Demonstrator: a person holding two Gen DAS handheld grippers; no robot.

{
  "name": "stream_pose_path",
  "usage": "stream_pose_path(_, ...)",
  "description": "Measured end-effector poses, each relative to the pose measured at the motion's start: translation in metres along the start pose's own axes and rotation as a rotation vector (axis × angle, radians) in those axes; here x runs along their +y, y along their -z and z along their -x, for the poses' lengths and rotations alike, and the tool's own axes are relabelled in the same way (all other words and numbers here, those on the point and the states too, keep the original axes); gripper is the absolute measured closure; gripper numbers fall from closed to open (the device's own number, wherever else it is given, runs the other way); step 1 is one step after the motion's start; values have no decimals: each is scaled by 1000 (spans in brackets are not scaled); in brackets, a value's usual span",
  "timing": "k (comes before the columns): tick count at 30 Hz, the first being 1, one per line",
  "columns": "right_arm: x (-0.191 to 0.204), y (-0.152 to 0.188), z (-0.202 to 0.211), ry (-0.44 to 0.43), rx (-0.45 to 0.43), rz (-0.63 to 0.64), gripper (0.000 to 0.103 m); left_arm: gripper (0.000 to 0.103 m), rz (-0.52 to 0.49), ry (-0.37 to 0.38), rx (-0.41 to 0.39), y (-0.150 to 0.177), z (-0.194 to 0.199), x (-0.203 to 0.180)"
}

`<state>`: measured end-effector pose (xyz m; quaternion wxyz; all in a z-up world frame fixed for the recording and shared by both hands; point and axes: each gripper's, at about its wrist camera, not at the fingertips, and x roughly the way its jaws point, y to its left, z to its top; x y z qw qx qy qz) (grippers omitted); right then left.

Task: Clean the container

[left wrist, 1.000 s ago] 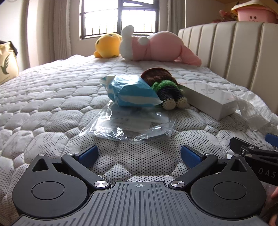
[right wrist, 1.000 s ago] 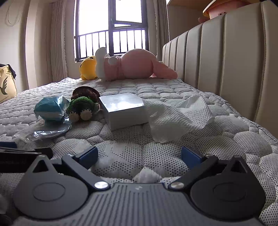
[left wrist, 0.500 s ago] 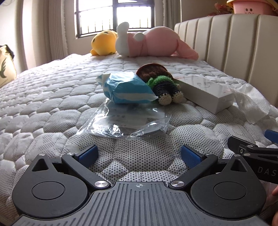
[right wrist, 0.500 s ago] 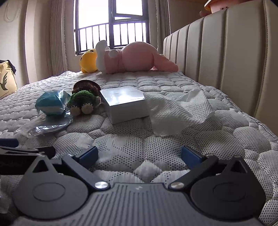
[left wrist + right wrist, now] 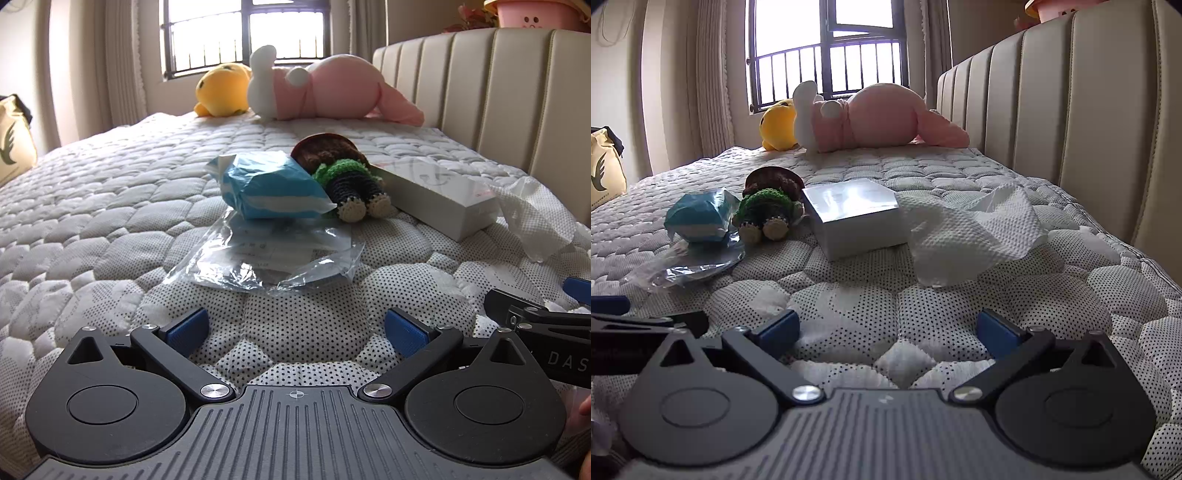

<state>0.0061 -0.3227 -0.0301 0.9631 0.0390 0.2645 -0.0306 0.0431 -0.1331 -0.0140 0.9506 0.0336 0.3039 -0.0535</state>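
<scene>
Change since a second ago: both views are sitting closer to the things on the bed (image 5: 849, 310) and lower over it; nothing on the quilt has shifted.
Meaning for the task: the approach is appearing to be under way; no wiping is yet beginning.
Left gripper (image 5: 295, 328): fingers are standing wide apart, holding nothing, hovering just above the quilt and facing the clear plastic bag (image 5: 273, 258).
Right gripper (image 5: 886, 328): fingers are likewise standing wide apart and empty, facing the box and tissue.
Task's thing: the silver box (image 5: 855, 216), probably the container, is lying on the bed ahead of the right gripper, closed as far as can be seen.
Wiping aid: a white paper tissue (image 5: 967, 236) is lying crumpled, touching the box's right side.
Neighbours: a crocheted doll (image 5: 768, 210) is lying just beside the box's left side; a blue packet (image 5: 698, 218) is resting on the plastic bag.
Further off: a pink plush (image 5: 879, 118) and a yellow plush (image 5: 779, 123) are lying by the window.
Obstruction: the doll is crowding the box's left edge; the tissue is partly covering its right corner.
</scene>
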Motion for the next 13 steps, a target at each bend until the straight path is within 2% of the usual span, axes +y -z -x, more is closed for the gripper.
stream_pose_path(13,1,0,-1,2,4,5,0,0,5,4,0,1,1,-1)
